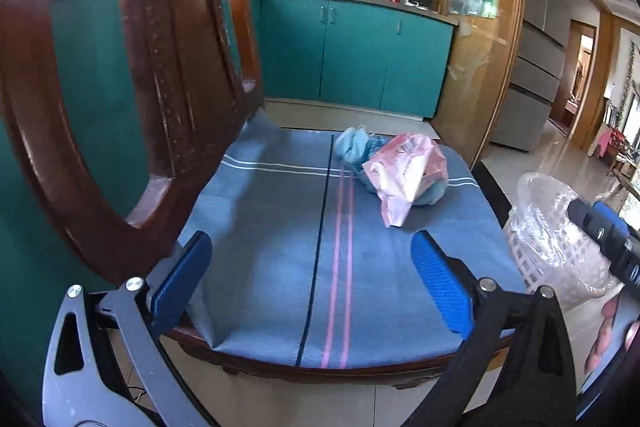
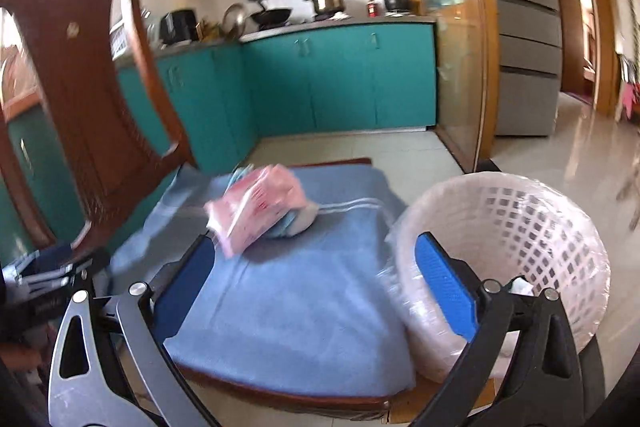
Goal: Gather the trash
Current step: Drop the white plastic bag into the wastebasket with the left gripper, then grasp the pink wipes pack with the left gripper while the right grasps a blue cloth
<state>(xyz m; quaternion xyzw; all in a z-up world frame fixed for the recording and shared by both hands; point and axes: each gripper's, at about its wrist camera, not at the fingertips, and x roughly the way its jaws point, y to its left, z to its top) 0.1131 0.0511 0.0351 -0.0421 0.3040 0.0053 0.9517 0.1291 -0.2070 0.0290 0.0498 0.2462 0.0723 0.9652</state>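
A crumpled pink wrapper [image 1: 404, 171] lies on a light blue bundle [image 1: 354, 147] at the far right of a blue-cushioned chair seat [image 1: 280, 259]. My left gripper [image 1: 312, 271] hangs open over the seat's near part, nothing between its blue pads. In the right wrist view the pink wrapper [image 2: 256, 209] sits just beyond my right gripper [image 2: 316, 273], which is open and empty. A white lattice bin [image 2: 520, 227] lined with clear plastic stands right of the chair, behind the right finger. The same bin [image 1: 548, 243] shows at right in the left wrist view.
The dark wooden chair back [image 1: 132, 67] rises on the left. Teal kitchen cabinets [image 1: 360, 55] with pots on the counter line the far wall. A glass door panel [image 1: 476, 27] and a grey fridge [image 1: 536, 47] stand to the right. Pale tiled floor [image 2: 560, 147] surrounds the chair.
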